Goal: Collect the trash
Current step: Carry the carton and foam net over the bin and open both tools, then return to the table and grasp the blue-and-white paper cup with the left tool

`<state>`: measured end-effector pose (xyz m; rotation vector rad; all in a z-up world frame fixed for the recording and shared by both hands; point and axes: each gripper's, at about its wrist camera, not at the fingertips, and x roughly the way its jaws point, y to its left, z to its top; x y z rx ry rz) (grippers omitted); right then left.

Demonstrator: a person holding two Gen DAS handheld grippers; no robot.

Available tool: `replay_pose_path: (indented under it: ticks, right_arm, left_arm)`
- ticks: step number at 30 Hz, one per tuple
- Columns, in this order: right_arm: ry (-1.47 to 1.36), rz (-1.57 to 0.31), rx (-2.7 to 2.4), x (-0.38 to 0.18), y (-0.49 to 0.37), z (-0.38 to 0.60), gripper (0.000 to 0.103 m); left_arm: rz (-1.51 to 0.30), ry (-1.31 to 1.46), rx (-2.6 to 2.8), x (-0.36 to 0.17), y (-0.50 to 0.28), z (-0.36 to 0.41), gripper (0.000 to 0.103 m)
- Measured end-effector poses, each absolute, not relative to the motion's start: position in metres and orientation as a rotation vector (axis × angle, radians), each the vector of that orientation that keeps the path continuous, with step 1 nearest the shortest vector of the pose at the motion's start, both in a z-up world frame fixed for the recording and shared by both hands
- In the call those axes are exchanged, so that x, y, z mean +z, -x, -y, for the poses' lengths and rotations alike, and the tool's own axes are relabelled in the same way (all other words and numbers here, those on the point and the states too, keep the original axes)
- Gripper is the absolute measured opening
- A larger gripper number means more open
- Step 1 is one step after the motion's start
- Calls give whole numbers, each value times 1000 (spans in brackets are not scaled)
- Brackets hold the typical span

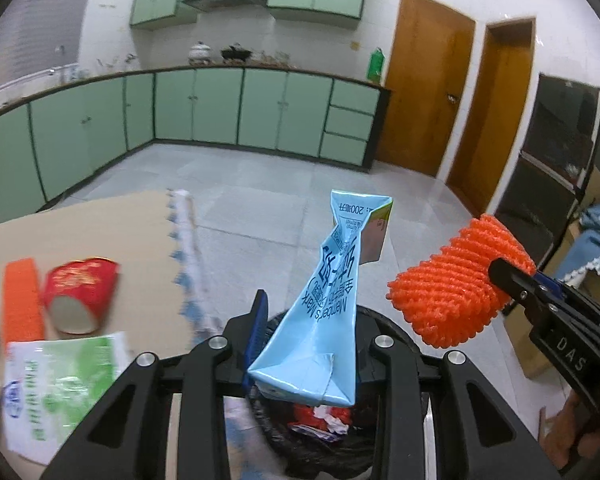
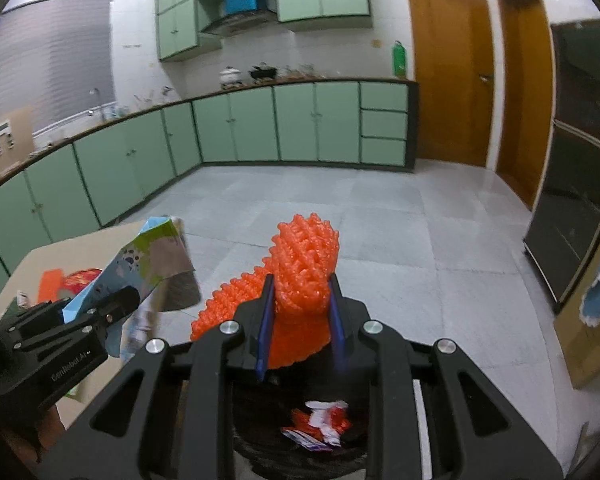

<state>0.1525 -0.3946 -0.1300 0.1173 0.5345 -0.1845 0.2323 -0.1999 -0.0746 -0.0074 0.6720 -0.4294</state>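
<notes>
My left gripper (image 1: 300,320) is shut on a flattened light-blue drink carton (image 1: 324,304), held above a black-bagged trash bin (image 1: 320,448) that holds red and white wrappers. The carton (image 2: 156,256) and left gripper (image 2: 112,312) also show at the left of the right wrist view. My right gripper (image 2: 300,312) is shut on an orange foam net (image 2: 304,264), held over the same bin (image 2: 320,420). In the left wrist view the net (image 1: 456,284) hangs at the right, beside the carton.
A cardboard-covered table (image 1: 100,232) at the left carries a red paper cup (image 1: 80,292), an orange strip (image 1: 20,300) and a green-white plastic bag (image 1: 60,384). Green cabinets (image 1: 220,108) line the far wall. Wooden doors (image 1: 428,96) and a dark cabinet (image 1: 560,152) stand at the right.
</notes>
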Motion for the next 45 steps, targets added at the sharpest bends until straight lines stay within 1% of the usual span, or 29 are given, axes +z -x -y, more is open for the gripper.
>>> replay_pose_path:
  ticks: [5, 8, 9, 11, 12, 14, 15, 16, 17, 18, 19, 20, 23, 25, 26, 27, 28, 29, 35, 40, 45]
  right_arm:
    - [-138, -571, -213, -156, -161, 419, 25]
    - [-146, -599, -222, -171, -169, 431, 28]
    - [-148, -611, -222, -176, -173, 433, 29]
    - [-149, -638, -221, -188, -182, 438, 31]
    - [-148, -651, -225, -194, -185, 441, 33]
    - [-159, -672, -235, -204, -192, 447, 33]
    - [-170, -682, -241, -210, -195, 451, 36]
    - [-176, -689, -245, -212, -195, 452, 41]
    - [-185, -696, -248, -217, -196, 456, 42]
    - [-185, -700, -253, -221, -195, 458, 44]
    - [-185, -703, -256, -221, -196, 460, 53]
    - [-187, -707, -262, -223, -195, 461, 56]
    - [-189, -700, -270, -221, -193, 462, 63]
    - [-190, -685, -280, -216, -189, 458, 76]
    - [-188, -678, -284, -212, -186, 455, 79]
    - [-184, -670, -287, -208, -184, 452, 87]
    - [-179, -661, -289, -204, -182, 449, 90]
    - [-170, -646, -289, -198, -179, 443, 90]
    - [-142, -581, -217, -159, -165, 399, 94]
    - [-136, -535, -162, -135, -157, 357, 95]
    - [-121, -512, -110, -124, -156, 313, 95]
  left_arm:
    - [-735, -38, -446, -105, -244, 234, 33]
    - [-771, -47, -449, -119, -253, 247, 34]
    - [-781, -50, -452, -122, -255, 252, 36]
    - [-803, -57, -459, -129, -261, 260, 43]
    - [-812, -58, -462, -132, -262, 262, 44]
    - [-829, -60, -469, -136, -266, 266, 45]
    - [-834, -61, -470, -138, -267, 267, 46]
    - [-836, -60, -472, -138, -268, 267, 46]
    - [-836, -58, -472, -137, -269, 267, 48]
    - [-830, -53, -468, -135, -269, 264, 50]
    - [-824, -49, -465, -133, -269, 262, 52]
    - [-820, -44, -461, -131, -269, 260, 55]
    - [-800, -21, -445, -122, -268, 248, 60]
    - [-777, -12, -431, -114, -265, 237, 62]
    - [-762, -7, -424, -109, -262, 231, 66]
    - [-750, -3, -417, -104, -257, 226, 68]
    - [-734, 1, -407, -99, -254, 219, 71]
    - [-725, 6, -402, -95, -252, 214, 73]
    - [-631, 32, -336, -61, -227, 155, 77]
    - [-593, 64, -239, -45, -210, 97, 78]
    - [-569, 54, -139, -39, -193, 43, 78]
